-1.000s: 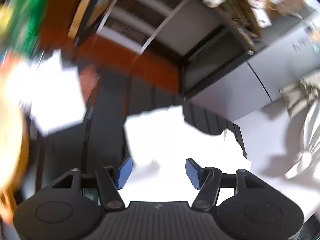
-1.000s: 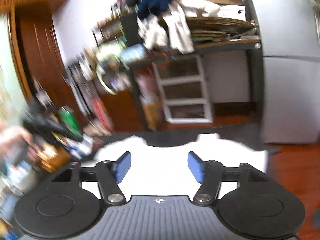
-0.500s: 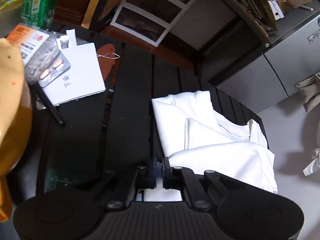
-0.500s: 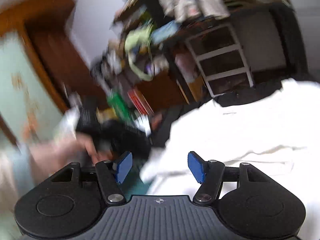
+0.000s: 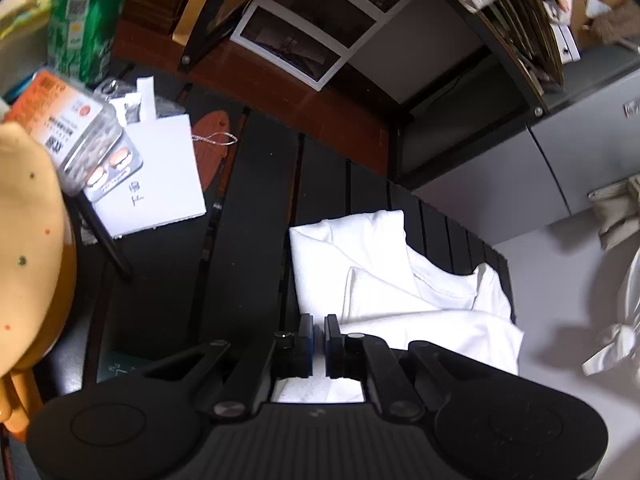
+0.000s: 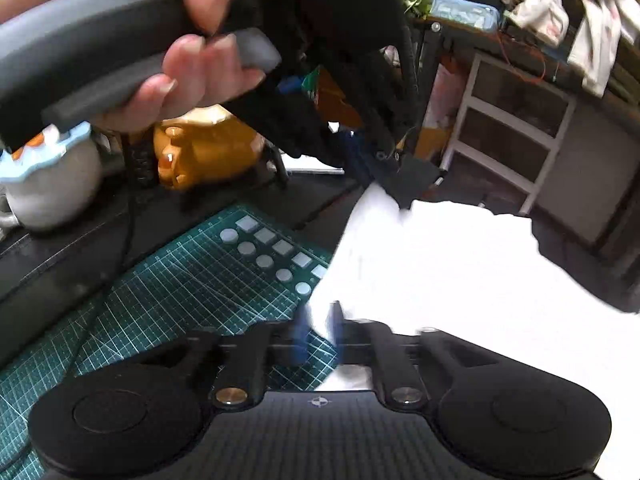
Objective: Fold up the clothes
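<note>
Now the white shirt (image 5: 404, 300) lies loosely bunched on the dark slatted surface (image 5: 256, 240), its near edge reaching a green cutting mat (image 6: 168, 300). Both tongs have just closed: the left tongs (image 5: 319, 336) pinch the shirt's near edge, and the right tongs (image 6: 318, 320), blurred, clamp its corner.

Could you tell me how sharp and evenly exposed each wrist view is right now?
Left wrist view: sharp, fisheye-curved at the edges, the white garment bright against the dark table. Right wrist view: motion-blurred, fingers smeared, garment overexposed without fold detail.
</note>
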Tool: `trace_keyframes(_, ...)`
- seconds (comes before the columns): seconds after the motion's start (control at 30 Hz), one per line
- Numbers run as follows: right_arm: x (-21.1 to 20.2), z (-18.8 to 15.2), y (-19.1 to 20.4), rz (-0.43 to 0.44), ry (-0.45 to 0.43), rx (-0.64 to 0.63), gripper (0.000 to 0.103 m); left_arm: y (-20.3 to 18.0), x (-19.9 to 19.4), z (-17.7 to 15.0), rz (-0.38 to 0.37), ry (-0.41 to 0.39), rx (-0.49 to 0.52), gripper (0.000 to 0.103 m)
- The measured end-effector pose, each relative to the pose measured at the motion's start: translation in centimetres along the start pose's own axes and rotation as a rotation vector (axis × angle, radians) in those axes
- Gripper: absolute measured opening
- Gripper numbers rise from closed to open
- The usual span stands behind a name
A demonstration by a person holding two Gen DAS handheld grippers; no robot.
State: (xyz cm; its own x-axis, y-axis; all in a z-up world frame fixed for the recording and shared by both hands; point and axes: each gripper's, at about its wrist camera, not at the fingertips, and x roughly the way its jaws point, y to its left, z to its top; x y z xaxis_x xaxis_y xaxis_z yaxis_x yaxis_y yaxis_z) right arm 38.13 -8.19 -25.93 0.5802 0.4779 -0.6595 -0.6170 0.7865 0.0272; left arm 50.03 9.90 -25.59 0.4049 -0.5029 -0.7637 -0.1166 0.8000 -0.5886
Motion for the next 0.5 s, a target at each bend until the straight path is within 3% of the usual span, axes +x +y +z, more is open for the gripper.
trace_keyframes(0.07, -0.8, -0.5, -2.6, 0.108, -0.043, 0.216, 0.003, 0.3, -0.8, 0.2, -0.033, -0.029, -0.008, 0.017)
trace_keyframes(0.17, -2.5, -2.8, -8.8, 0.314, -0.167, 0.693, 0.003, 0.4, -2.2, -0.1, -0.056, -0.092, 0.017, 0.046)
trace_keyframes(0.23, -3.3, -4.0, -11.2, 0.377, -0.228, 0.853, 0.003, 0.8, -2.9, -0.5, -0.087, -0.121, 0.008, 0.051)
trace_keyframes(0.3, -3.7, -5.1, -13.0, 0.423, -0.262, 0.963, 0.003, 1.8, -2.4, -1.2, -0.156, -0.077, -0.077, 0.072)
trace_keyframes(0.4, -3.9, -5.9, -14.0, 0.439, -0.261, 1.024, 0.003, 3.1, -0.9, -2.6, -0.202, 0.01, -0.209, 0.072)
trace_keyframes(0.5, -4.0, -5.7, -13.5, 0.439, -0.255, 0.994, 0.003, 3.3, -0.5, -3.7, -0.199, 0.007, -0.248, 0.073)
